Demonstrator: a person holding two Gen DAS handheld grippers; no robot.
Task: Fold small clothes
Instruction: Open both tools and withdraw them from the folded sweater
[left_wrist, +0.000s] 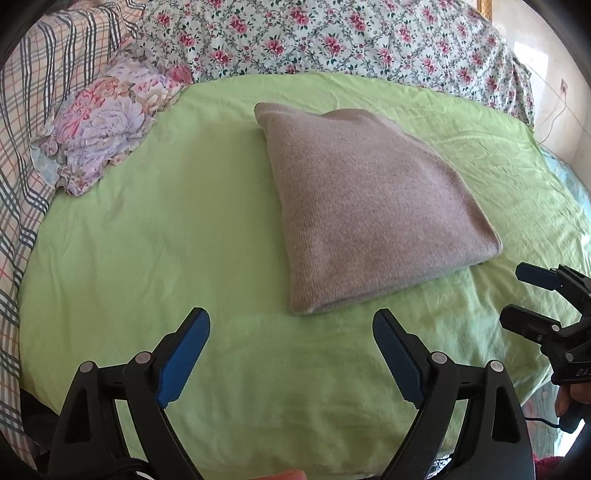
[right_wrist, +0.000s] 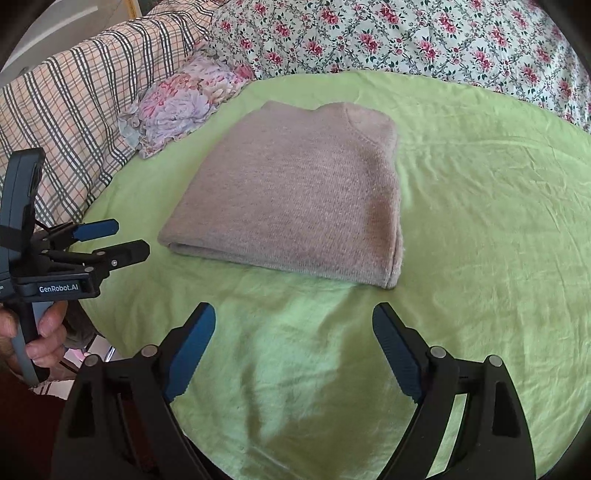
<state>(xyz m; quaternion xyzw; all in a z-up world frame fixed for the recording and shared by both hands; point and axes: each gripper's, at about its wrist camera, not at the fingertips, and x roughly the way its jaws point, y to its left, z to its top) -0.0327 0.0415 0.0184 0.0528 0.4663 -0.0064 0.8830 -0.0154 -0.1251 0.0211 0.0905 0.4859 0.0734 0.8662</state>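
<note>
1. We see a folded grey-pink knitted sweater (left_wrist: 369, 206) lying flat in the middle of a light green sheet (left_wrist: 166, 258), its neckline at the far edge in the right wrist view.
2. Our left gripper (left_wrist: 291, 354) hovers over bare sheet just short of the sweater's near edge, blue fingers (left_wrist: 183, 360) spread wide with nothing between them.
3. Our right gripper (right_wrist: 293, 352) sits the same way, jaws wide and empty, near the sweater's near right corner but apart from it.
4. A purple-and-pink floral pillow (left_wrist: 103, 125) lies at the sheet's far left edge, well apart from the sweater.
5. A plaid cover (left_wrist: 22, 155) bunches along the left, and a rose-print bedspread (left_wrist: 351, 40) runs behind the sheet.
6. Nothing lies between either gripper and the sweater.
7. A person's hand (right_wrist: 40, 332) grips the left gripper's handle; only fingers show, the rest is cut off.
8. How many layers the fold has, we cannot tell.
9. A thin cable on the far right wall is hard to make out.
</note>
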